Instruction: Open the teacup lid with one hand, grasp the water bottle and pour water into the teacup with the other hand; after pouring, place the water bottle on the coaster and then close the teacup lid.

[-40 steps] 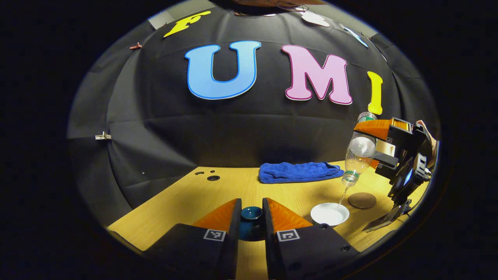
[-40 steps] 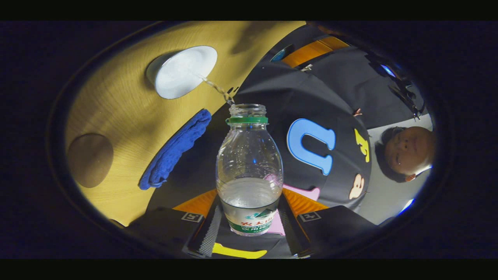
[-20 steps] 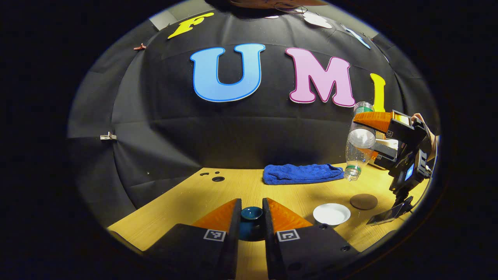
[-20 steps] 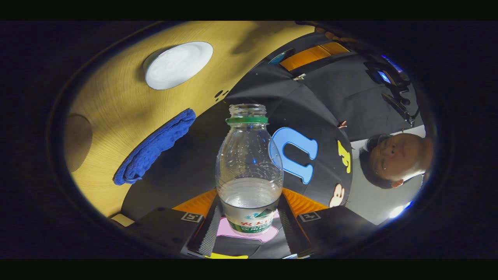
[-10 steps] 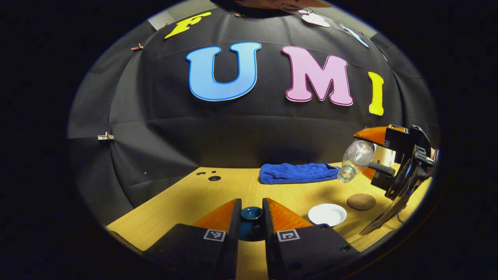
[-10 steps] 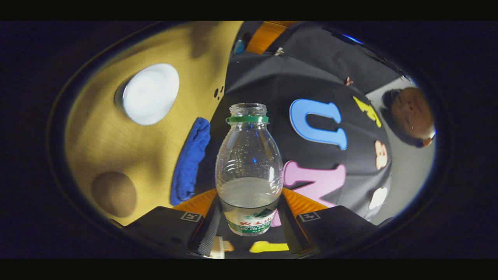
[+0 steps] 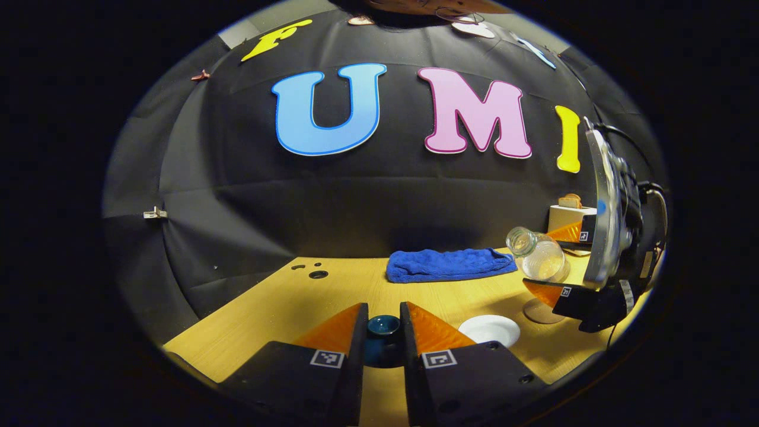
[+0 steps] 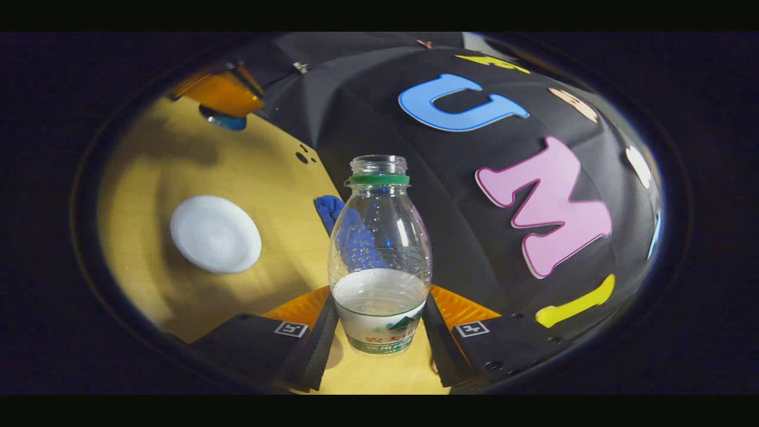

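My left gripper (image 7: pixel 383 319) is shut on the dark blue teacup lid (image 7: pixel 382 345), holding it just above the wooden table (image 7: pixel 284 308). The open white teacup (image 7: pixel 489 330) stands to its right, and it is at the left in the right gripper view (image 8: pixel 215 234). My right gripper (image 8: pixel 379 309) is shut on the clear water bottle (image 8: pixel 379 237), uncapped and about a third full. In the left gripper view the bottle (image 7: pixel 536 255) is tilted with its mouth up and to the left. It hangs over the brown coaster (image 7: pixel 533 311), which is partly hidden by the right gripper (image 7: pixel 551 261).
A folded blue towel (image 7: pixel 450 264) lies at the back of the table, against the wall. A small white box (image 7: pixel 569 214) stands at the back right. Several small holes (image 7: pixel 318 274) mark the table's far left.
The pouring has stopped. My right gripper has swung the bottle from mouth-down to mouth-up and lowered it to the right, over the coaster. The left gripper and lid stayed put.
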The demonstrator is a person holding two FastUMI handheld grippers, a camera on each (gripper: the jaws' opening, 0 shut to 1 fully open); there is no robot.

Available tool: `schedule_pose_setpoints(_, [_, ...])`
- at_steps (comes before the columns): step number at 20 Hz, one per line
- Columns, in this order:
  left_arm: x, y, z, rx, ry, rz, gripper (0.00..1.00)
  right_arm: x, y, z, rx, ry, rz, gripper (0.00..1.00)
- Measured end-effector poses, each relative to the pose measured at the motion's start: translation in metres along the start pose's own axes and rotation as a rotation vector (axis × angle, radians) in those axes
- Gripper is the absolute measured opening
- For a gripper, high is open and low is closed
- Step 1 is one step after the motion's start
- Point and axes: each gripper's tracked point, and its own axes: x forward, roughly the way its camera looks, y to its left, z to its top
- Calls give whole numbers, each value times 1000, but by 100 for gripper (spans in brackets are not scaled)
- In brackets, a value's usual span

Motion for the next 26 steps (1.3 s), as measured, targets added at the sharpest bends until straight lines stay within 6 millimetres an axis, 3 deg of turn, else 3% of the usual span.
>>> schedule_pose_setpoints(2, [3, -6, 4, 2, -9, -9, 29, 2, 2, 15, 127, -2, 39, 75])
schedule_pose_setpoints(3, [3, -8, 5, 1, -12, -11, 33, 1, 4, 17, 196, 5, 55, 75])
schedule_pose_setpoints(6, [3, -16, 9, -5, -15, -21, 29, -2, 6, 8, 400, 20, 84, 75])
schedule_pose_setpoints(7, [3, -19, 9, -5, -16, -25, 33, -2, -1, 7, 445, 20, 78, 75])
schedule_pose_setpoints(11, [5, -31, 9, -5, -10, -49, 33, -7, -19, -1, 574, 23, 51, 75])
schedule_pose_setpoints(17, [11, -45, 6, -5, 0, -80, 33, -11, -20, -21, 854, 14, 56, 74])
schedule_pose_setpoints(26, [18, -61, 2, 5, 12, -109, 33, -6, -21, -38, 918, 31, 10, 76])
